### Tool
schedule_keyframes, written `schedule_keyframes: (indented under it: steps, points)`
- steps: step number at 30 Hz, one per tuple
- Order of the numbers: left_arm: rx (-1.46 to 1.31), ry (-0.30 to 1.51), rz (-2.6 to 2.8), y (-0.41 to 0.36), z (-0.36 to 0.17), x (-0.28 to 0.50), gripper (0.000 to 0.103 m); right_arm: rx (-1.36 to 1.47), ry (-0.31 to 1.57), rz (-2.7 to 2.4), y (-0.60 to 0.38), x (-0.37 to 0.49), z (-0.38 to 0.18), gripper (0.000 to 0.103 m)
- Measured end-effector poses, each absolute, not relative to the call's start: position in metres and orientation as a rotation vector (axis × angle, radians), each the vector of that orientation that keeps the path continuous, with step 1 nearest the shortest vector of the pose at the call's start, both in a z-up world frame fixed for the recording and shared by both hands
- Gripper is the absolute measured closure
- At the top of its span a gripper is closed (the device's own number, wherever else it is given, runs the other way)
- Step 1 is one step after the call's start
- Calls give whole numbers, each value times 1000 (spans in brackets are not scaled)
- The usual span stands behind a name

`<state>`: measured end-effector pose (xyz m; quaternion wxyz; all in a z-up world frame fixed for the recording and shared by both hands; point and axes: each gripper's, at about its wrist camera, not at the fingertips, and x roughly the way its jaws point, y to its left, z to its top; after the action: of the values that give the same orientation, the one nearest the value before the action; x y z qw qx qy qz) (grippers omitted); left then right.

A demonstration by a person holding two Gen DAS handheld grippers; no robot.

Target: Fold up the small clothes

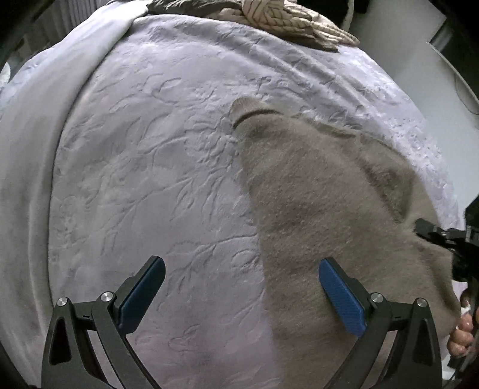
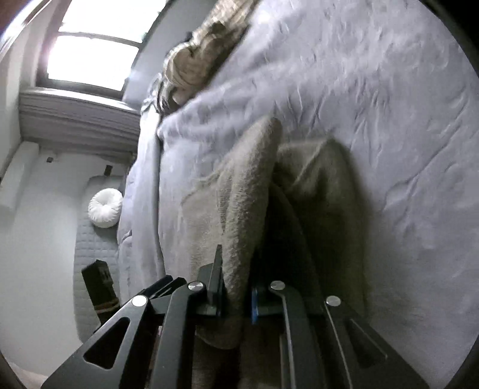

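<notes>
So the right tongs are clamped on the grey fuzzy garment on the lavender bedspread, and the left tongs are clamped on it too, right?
Not quite. The left tongs stand wide open with nothing pinched between them, as the left wrist view shows. The right tongs are indeed clamped on the grey fuzzy garment on the lavender bedspread.

A bedroom in a home. Shown by a wide bed spread with a pale lavender coverlet (image 1: 155, 167) embossed with leaves, a knitted beige throw (image 1: 287, 21) bunched at its far edge, a bright window (image 2: 89, 51) above a deep sill, and a round white cushion (image 2: 105, 208) on quilted padding beside the bed.
</notes>
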<state>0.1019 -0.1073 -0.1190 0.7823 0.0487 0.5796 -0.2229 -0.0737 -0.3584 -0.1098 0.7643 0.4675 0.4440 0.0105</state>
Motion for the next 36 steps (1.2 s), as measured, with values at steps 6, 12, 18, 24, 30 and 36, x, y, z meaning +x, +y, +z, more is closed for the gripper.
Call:
schedule_keyframes:
  steps: [6, 12, 18, 24, 30, 36]
  points:
    - [184, 1216, -532, -128, -115, 97, 0, 1158, 1067, -110, -379, -81, -170, 88]
    - [147, 1275, -536, -128, -135, 99, 0, 1148, 1061, -147, -382, -101, -154, 81]
    - [159, 1296, -532, -111, -124, 95, 0, 1024, 1051, -109, -366, -134, -100, 57]
    - [134, 1342, -615, -103, -113, 77, 0, 921, 1204, -63, -333, -147, -106, 79]
    - [272, 1367, -644, -113, -133, 40, 0, 738, 1282, -187, -326, -166, -124, 95]
    - [324, 1326, -666, -104, -153, 15, 0, 891, 1263, -243, -344, -191, -136, 85]
